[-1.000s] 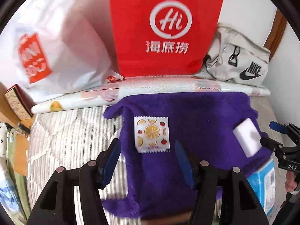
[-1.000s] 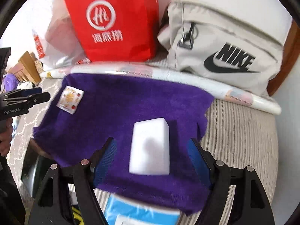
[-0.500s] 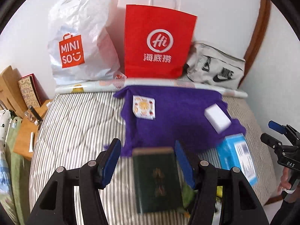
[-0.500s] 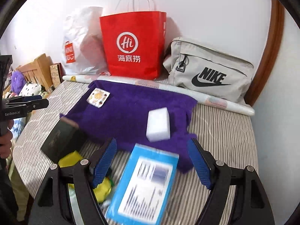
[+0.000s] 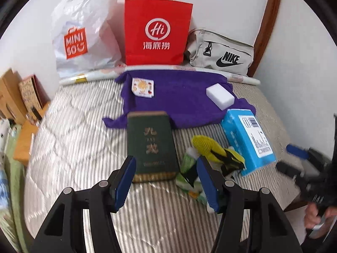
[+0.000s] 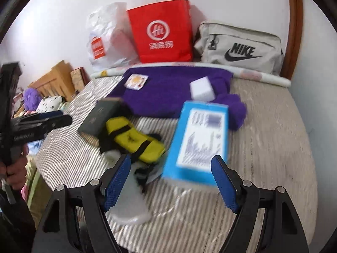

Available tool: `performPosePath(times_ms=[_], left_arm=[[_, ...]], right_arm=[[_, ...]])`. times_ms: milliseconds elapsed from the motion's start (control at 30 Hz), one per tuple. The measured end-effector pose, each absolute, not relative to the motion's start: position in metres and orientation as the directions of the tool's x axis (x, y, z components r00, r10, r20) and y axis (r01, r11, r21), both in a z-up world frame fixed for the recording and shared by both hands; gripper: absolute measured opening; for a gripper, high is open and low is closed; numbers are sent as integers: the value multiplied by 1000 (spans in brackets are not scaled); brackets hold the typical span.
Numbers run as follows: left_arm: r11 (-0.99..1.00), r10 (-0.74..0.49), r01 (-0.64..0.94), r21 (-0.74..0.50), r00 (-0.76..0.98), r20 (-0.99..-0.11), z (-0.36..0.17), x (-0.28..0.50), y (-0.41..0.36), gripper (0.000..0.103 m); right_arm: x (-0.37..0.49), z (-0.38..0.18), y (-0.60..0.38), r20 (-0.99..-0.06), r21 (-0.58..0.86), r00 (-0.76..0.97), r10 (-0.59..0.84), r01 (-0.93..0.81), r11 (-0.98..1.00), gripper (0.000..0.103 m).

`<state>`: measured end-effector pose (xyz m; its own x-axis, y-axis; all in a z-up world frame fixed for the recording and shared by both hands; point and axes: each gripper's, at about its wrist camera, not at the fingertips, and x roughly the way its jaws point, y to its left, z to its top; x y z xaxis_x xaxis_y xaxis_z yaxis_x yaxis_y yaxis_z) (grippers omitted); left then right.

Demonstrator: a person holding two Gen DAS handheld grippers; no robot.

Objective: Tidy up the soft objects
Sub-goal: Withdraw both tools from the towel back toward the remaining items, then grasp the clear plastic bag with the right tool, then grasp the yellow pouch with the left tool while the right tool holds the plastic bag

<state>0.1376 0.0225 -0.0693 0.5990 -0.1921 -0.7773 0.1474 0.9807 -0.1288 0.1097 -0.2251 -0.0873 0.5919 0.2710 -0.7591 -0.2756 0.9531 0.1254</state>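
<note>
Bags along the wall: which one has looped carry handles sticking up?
The red paper bag in the middle; the white plastic bag and grey Nike bag show none.

A striped bed (image 5: pixel 73 139) carries a purple towel (image 5: pixel 181 97) beyond the jaws, a green book (image 5: pixel 150 143) between them, and a blue box (image 5: pixel 248 139) right.

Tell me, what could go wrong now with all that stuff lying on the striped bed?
1. The white foam block and the small fruit-print packet lie loose on the purple fleece cloth; pulling the cloth could tip them off.
2. The yellow-and-black fabric item is crowded between the dark green box and the blue parcel, so an open gripper might snag a neighbour.
3. Both views are blurred, so aim may be poor.
</note>
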Motion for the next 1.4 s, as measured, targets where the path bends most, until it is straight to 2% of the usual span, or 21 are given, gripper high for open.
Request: performPosePath(times_ms=[367, 433, 500, 533, 567, 600, 633, 900, 1167, 1333, 1400], left_arm=[[973, -228, 111, -200, 559, -797, -105, 110, 41, 58], [969, -241, 94, -227, 554, -797, -112, 105, 45, 58], [963, -259, 82, -256, 537, -803, -121, 102, 47, 58], [962, -264, 81, -261, 528, -807, -125, 101, 47, 58], [964, -258, 77, -256, 521, -814, -128, 101, 47, 58], [966, -248, 71, -247, 517, -819, -131, 101, 47, 58], [969, -236, 67, -236, 515, -824, -133, 100, 46, 58], [962, -274, 140, -236, 542, -794, -127, 93, 29, 58], [950, -304, 243, -196, 575, -760, -118, 104, -13, 58], [923, -381, 274, -269, 560, -736, -104, 123, -35, 58], [929, -366, 267, -256, 562, -742, -100, 132, -44, 58]], right_arm=[[78, -149, -170, -782, 140, 510, 359, -418, 898, 78], [80, -160, -163, -788, 122, 507, 349, -428, 896, 75], [82, -170, -157, -793, 90, 513, 328, -433, 897, 63], [82, -172, -156, -796, 84, 511, 324, -437, 895, 49], [82, -175, -154, -797, 80, 509, 325, -445, 892, 26], [81, -175, -154, -795, 81, 509, 331, -451, 889, 15], [79, -174, -155, -791, 85, 511, 337, -454, 887, 9], [51, -146, -182, -714, 97, 591, 374, -447, 890, 9], [43, -142, -227, -716, 55, 640, 279, -346, 936, 9], [47, -149, -249, -722, 82, 639, 265, -302, 950, 9], [46, -153, -253, -730, 80, 631, 263, -304, 949, 9]])
